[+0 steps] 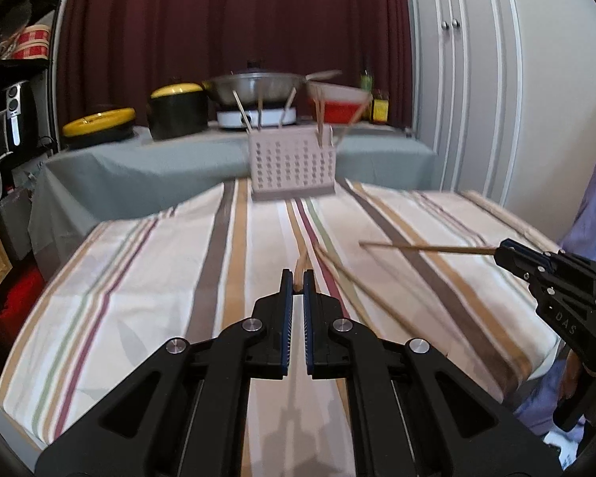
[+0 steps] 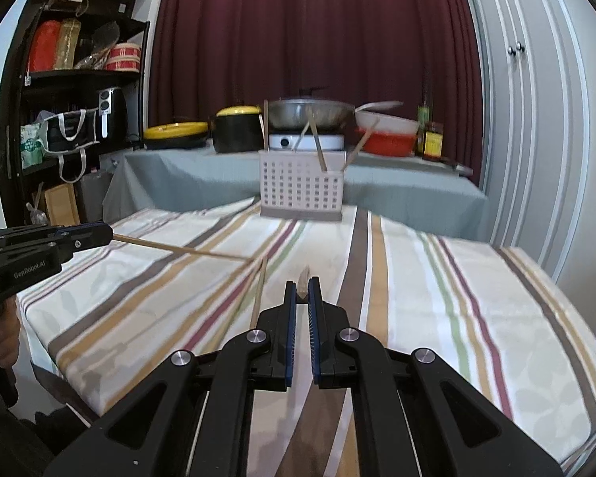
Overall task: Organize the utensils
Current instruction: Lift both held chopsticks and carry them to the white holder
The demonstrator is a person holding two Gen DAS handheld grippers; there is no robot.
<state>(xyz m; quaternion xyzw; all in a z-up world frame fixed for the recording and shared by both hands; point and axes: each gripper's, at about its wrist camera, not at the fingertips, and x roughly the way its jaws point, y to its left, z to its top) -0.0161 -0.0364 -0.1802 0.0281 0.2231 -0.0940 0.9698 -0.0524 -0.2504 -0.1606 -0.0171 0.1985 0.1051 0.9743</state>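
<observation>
With each claw (image 1: 297, 278) (image 2: 302, 288) pinching a chopstick (image 1: 425, 247) by its end, I fear one swinging wide of the holder (image 2: 302, 185).

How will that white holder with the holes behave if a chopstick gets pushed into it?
The white perforated holder looks like thin plastic, so probably light and apt to slide on the striped cloth if nudged. It stands taller than its narrow base, so a sideways push near the rim might tip it. The chopsticks already leaning inside add little weight.
</observation>
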